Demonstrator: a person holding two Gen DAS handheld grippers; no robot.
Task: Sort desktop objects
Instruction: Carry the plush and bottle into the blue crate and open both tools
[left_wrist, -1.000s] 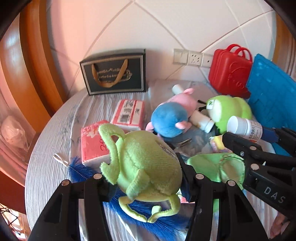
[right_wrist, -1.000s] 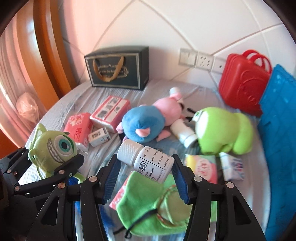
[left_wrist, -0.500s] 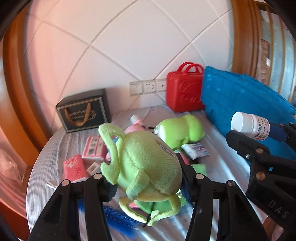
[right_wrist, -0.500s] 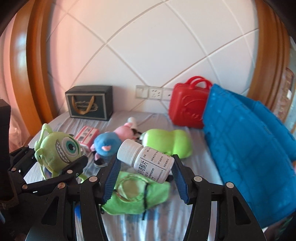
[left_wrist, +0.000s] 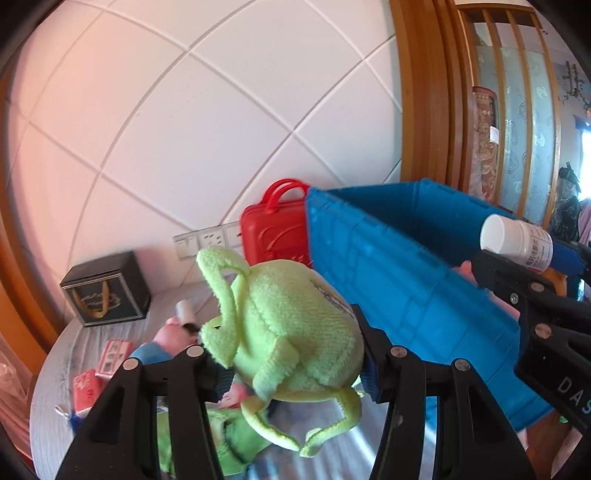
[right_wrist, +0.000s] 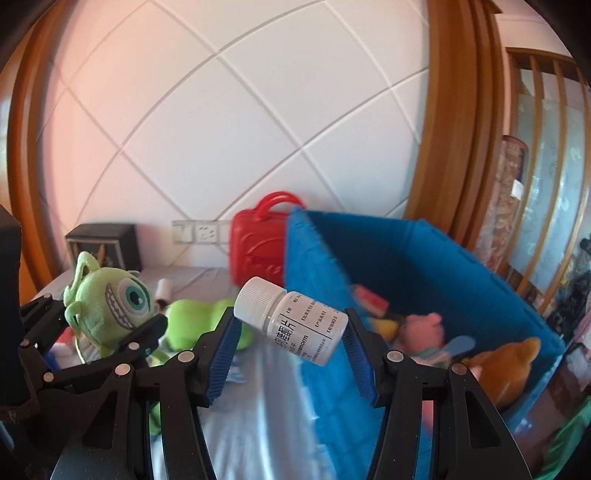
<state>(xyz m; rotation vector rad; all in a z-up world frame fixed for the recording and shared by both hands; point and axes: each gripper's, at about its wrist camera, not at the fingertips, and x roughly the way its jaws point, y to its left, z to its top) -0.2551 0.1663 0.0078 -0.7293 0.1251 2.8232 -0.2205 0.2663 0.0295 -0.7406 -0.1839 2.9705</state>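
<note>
My left gripper (left_wrist: 291, 365) is shut on a green one-eyed monster plush (left_wrist: 291, 332), held in the air above the table; the same plush (right_wrist: 110, 306) shows at the left of the right wrist view. My right gripper (right_wrist: 291, 350) is shut on a white pill bottle (right_wrist: 295, 321), tilted with its cap to the upper left; that bottle (left_wrist: 517, 243) appears at the right of the left wrist view. A big blue crate (right_wrist: 424, 258) stands just right of both grippers and holds several plush toys, among them a pink one (right_wrist: 424, 325) and a brown one (right_wrist: 509, 362).
A red toy suitcase (left_wrist: 275, 229) stands against the wall beside the crate. A black gift box (left_wrist: 105, 288) sits at the back left. On the round table (left_wrist: 48, 384) lie a green frog plush (right_wrist: 199, 321), pink tissue packs (left_wrist: 86, 387), a green pouch (left_wrist: 236, 439) and other small items.
Both grippers have risen and swung right with their loads. The table items have dropped low and left in view, and the blue crate's open inside has come into sight.
</note>
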